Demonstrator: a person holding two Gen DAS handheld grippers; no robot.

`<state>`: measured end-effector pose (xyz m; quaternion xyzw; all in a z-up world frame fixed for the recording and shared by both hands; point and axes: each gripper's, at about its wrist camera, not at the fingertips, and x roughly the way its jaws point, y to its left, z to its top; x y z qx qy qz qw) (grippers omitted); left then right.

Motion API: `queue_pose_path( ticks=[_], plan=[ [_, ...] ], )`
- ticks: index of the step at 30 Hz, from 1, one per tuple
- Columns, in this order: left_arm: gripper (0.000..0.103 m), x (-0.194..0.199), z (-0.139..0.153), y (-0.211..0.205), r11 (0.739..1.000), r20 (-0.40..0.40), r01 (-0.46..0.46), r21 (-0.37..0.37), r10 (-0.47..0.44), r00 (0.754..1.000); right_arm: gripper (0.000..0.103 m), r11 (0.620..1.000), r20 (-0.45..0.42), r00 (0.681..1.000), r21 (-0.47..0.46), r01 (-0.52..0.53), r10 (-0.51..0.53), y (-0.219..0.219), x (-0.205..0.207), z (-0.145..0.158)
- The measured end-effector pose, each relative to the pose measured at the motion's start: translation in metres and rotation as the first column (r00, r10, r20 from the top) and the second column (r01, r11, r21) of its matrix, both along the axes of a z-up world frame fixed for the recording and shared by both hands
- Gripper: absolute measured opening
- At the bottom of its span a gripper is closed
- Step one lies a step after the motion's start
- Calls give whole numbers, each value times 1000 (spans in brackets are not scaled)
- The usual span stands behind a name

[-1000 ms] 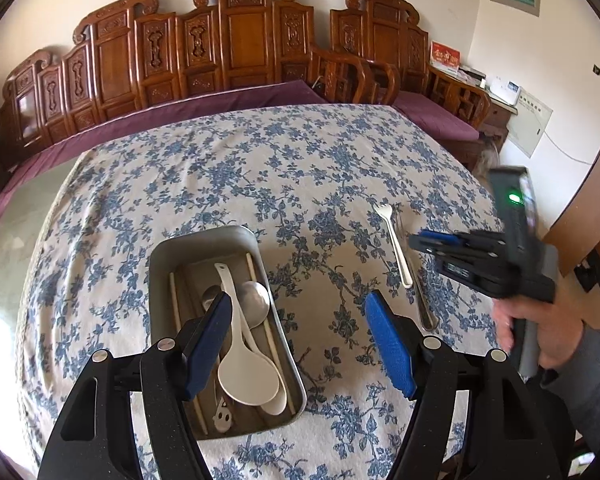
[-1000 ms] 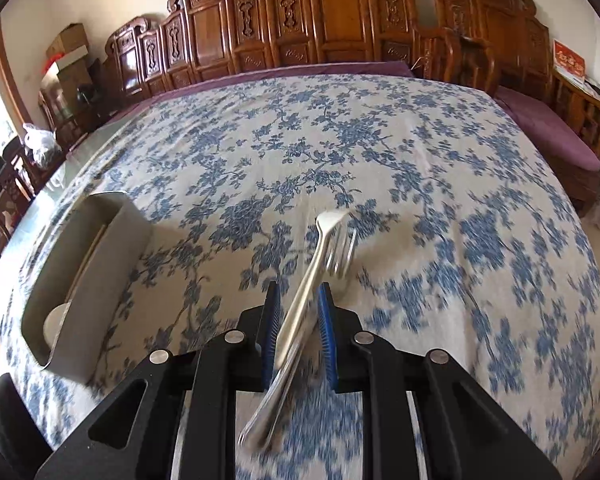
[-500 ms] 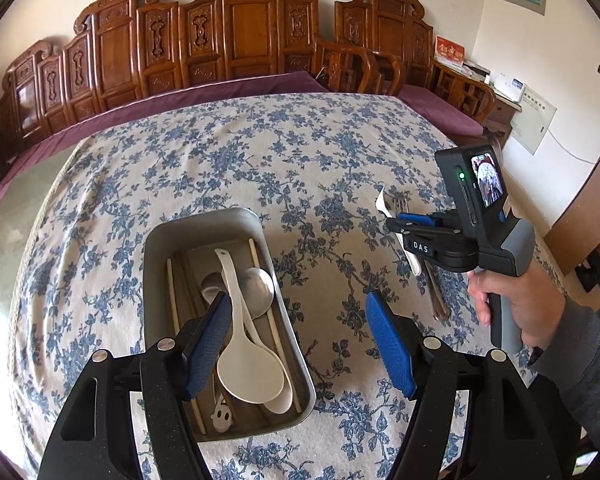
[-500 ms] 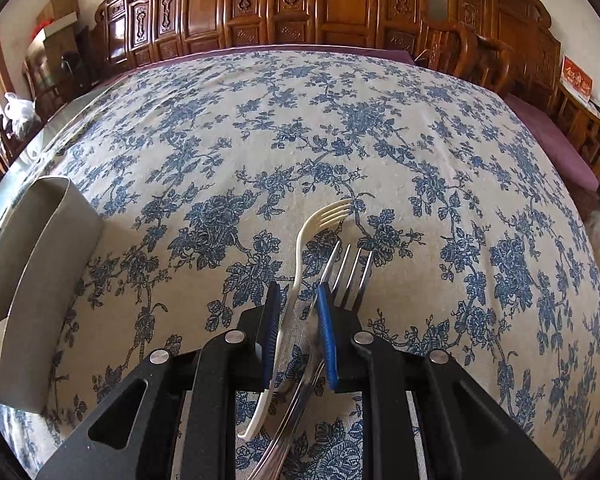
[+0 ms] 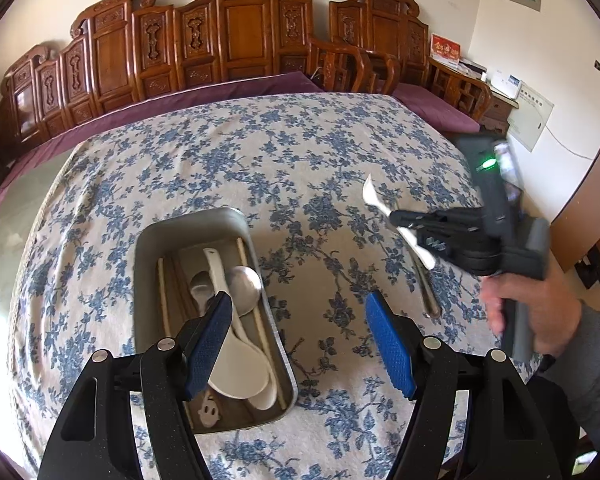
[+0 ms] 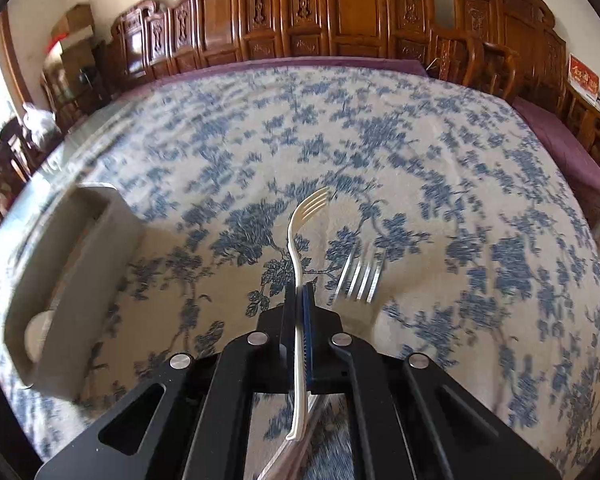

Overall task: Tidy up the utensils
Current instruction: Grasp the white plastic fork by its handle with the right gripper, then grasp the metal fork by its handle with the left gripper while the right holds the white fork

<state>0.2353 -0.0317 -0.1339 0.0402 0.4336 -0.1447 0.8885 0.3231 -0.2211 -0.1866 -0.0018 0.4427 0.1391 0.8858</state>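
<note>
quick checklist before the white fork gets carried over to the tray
1. Right gripper shut on the white fork: ok, pads clamp its handle.
2. Fork clear of the tablecloth: ok, seen lifted from the left wrist view.
3. Metal fork left behind, not snagged: ok, it lies on the cloth beside the jaws.
4. Room in the metal tray: cannot tell; spoons and chopsticks already crowd it.
5. Left gripper out of the way: not ok, open and hovering over the tray's near end.
</note>
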Motion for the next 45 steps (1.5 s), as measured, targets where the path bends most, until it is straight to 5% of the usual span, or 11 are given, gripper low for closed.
queue_pose_path(
  ticks=[6, 18, 33, 45],
  plan=[
    [66, 7, -8, -29, 999, -15, 41, -3, -41, 999, 4, 1000, 34, 999, 3, 20, -20, -41, -37, 23],
    [65, 32, -41, -94, 995, -70, 102, 24, -100, 993, 4, 992, 2, 992, -7, 124, -124, -122, -83, 3],
    [33, 78, -91, -154, 994, -172, 106, 33, -99, 980, 4, 990, -38, 990, 17, 137, -136, -141, -86, -17],
    [23, 92, -109, -174, 990, -192, 119, 81, -101, 976, 4, 989, -44, 989, 27, 144, -142, -143, -84, -18]
  ],
)
